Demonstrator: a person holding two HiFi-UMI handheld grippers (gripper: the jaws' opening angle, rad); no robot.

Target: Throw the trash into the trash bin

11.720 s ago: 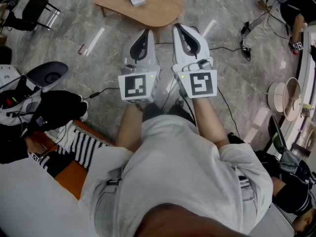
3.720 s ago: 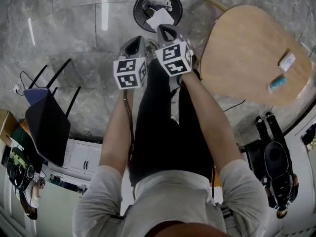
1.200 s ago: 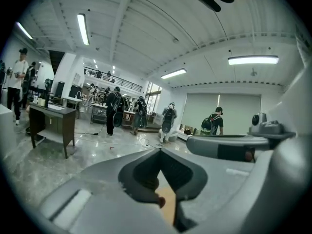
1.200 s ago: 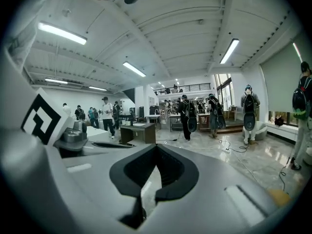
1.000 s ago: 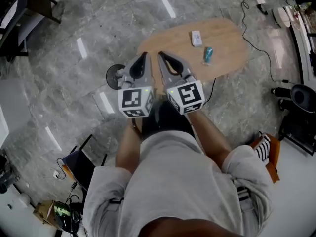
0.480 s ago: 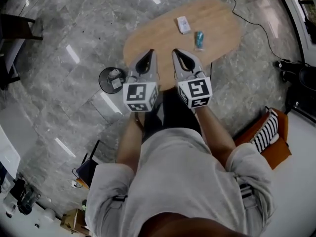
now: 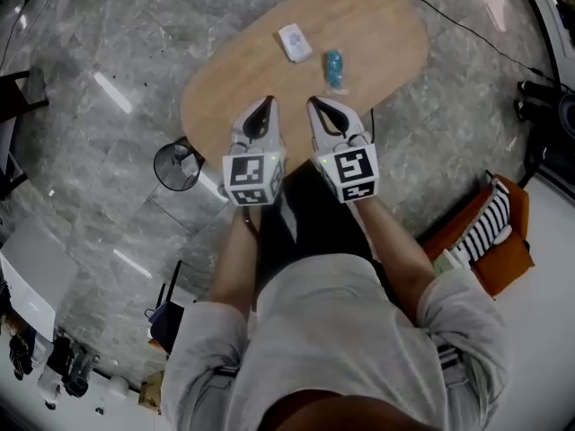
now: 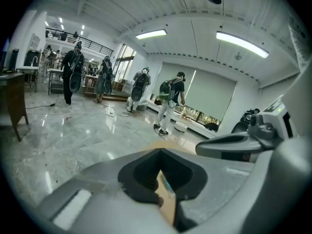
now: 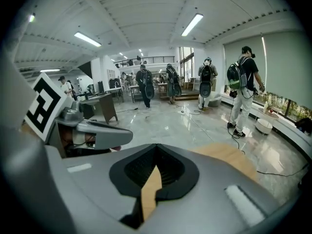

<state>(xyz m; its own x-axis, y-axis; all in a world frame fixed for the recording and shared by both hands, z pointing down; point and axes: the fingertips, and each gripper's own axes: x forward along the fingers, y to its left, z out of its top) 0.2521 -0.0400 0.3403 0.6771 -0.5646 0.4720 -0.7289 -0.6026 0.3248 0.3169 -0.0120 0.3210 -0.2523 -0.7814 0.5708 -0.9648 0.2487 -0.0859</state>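
The polished grey stone floor takes up most of the room and throws back strips of ceiling light. On it stands a pale wooden bench, a smooth rounded oval with a matt top. Off its near left end, on the floor, is the trash bin: dark, round, open-topped and thin-walled, with something pale inside.

The person stands at the bench's near edge with both tools held out side by side. The left gripper and the right gripper are grey moulded plastic with black padded inner faces. Each has its jaws clenched together on nothing; only a sliver of wood shows through the seam.

The trash lies ahead of both tips, on the far half of the bench, well apart from the jaws. The white packet is flat and rectangular with soft corners. It sits farther out, roughly between the two lines of reach, its long axis slanting across them. The teal piece is nearer, small and glossy, just to the right of where the right jaws point, with its length running roughly along the reach. Whether it is a wrapper or a squashed can I can't tell.

The right hand looks nearer to the teal piece, and I'd say the jaws must open before either pick. The bin is on the left hand's side
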